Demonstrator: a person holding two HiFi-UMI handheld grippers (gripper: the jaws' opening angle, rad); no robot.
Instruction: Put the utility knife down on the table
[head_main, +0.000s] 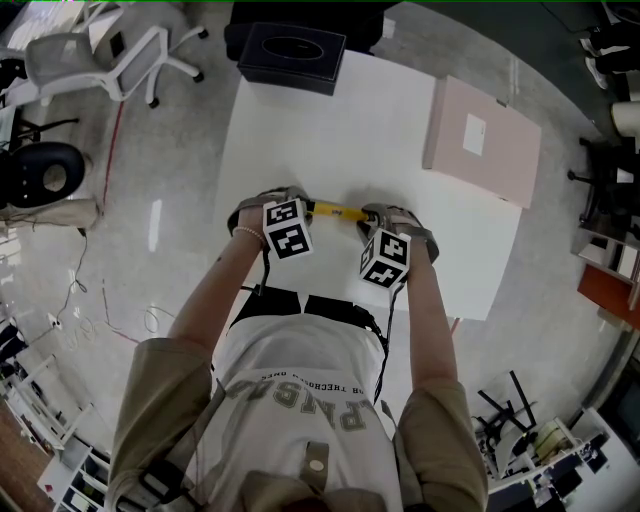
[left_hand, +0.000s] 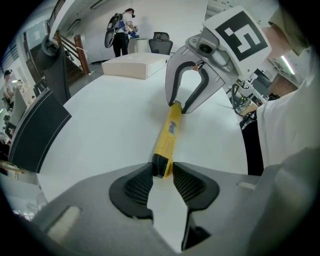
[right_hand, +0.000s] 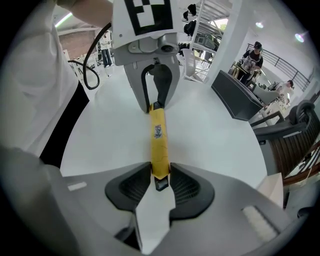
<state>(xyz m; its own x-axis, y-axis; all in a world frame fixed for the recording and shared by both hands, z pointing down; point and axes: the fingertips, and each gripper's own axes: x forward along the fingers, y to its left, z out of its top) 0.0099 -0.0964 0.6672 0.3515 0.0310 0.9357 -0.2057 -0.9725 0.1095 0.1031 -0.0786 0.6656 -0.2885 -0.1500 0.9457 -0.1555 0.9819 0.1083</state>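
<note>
A yellow utility knife (head_main: 335, 209) with a black end lies level, low over the white table (head_main: 300, 130); whether it touches the top I cannot tell. My left gripper (left_hand: 162, 175) is shut on the knife's (left_hand: 169, 132) black end. My right gripper (right_hand: 160, 175) is shut on the other, yellow end of the knife (right_hand: 157, 135). Both grippers point steeply down and face each other, left gripper (head_main: 303, 206) and right gripper (head_main: 366, 213) a knife's length apart. In the left gripper view the right gripper (left_hand: 180, 106) shows at the knife's far end; in the right gripper view the left gripper (right_hand: 156, 106) does.
A black tissue box (head_main: 292, 55) stands at the table's far edge. A flat pink box (head_main: 482, 140) lies at the far right of the table. An office chair (head_main: 100, 55) stands on the floor at the far left. People stand in the background (left_hand: 120, 35).
</note>
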